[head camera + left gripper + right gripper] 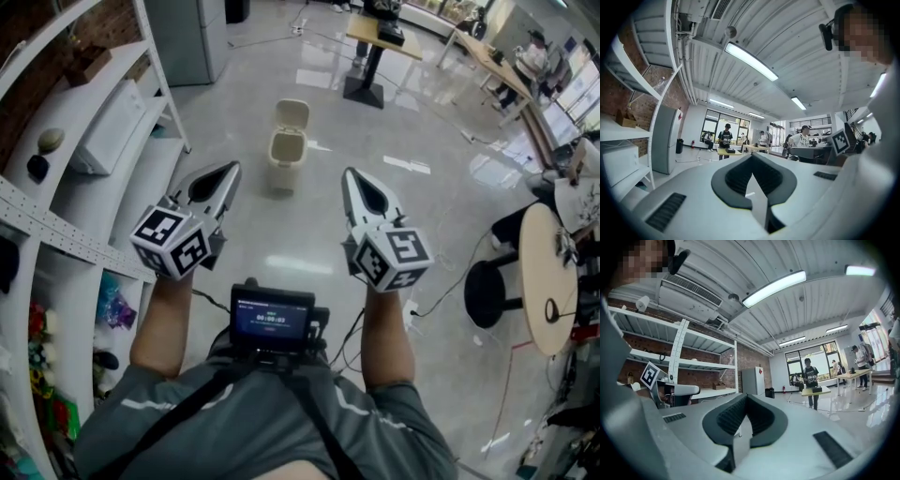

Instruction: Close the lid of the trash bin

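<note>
Trash bin: a small cream trash bin (285,150) stands on the glossy grey floor (309,234), a little out from the white shelving (112,178) that lines the floor's left edge.
Lid: the lid (292,113) stands upright at the bin's far side, and the bin's mouth is uncovered.
Left gripper: the left gripper (232,169) (752,157) is held up in the air with its jaws pressed together at the tips and nothing between them.
Right gripper: the right gripper (348,173) (746,397) is level with the left, its jaws likewise together and empty.
Bin relative to grippers: the bin is ahead of both, well apart from them and touching neither. In the head view it sits above the gap between the two tips, nearer the left gripper's line.
Gripper views: neither shows the bin.
</note>
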Motion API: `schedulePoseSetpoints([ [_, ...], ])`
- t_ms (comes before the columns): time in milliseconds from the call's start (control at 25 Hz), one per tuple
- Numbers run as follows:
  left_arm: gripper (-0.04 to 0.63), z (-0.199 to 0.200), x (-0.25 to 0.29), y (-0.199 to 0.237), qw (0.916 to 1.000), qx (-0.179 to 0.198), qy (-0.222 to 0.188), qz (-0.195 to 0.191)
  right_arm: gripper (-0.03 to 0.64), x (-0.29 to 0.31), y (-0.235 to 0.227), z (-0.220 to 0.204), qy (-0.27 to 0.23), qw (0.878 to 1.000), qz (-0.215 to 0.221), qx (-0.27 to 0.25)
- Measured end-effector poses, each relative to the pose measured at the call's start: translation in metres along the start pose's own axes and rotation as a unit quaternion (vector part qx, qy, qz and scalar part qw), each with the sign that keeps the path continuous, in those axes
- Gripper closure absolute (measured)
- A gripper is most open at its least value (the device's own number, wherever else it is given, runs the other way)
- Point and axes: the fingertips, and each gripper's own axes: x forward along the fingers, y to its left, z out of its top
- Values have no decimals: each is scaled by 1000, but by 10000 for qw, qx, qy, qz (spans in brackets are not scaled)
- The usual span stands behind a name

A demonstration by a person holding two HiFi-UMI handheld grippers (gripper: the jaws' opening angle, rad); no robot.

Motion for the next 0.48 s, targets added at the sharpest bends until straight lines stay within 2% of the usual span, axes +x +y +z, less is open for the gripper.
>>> schedulePoseSetpoints([
  [480, 594, 20, 68, 94, 9994, -67, -139, -323, 604, 103, -23, 21, 31, 9990, -419, -153],
])
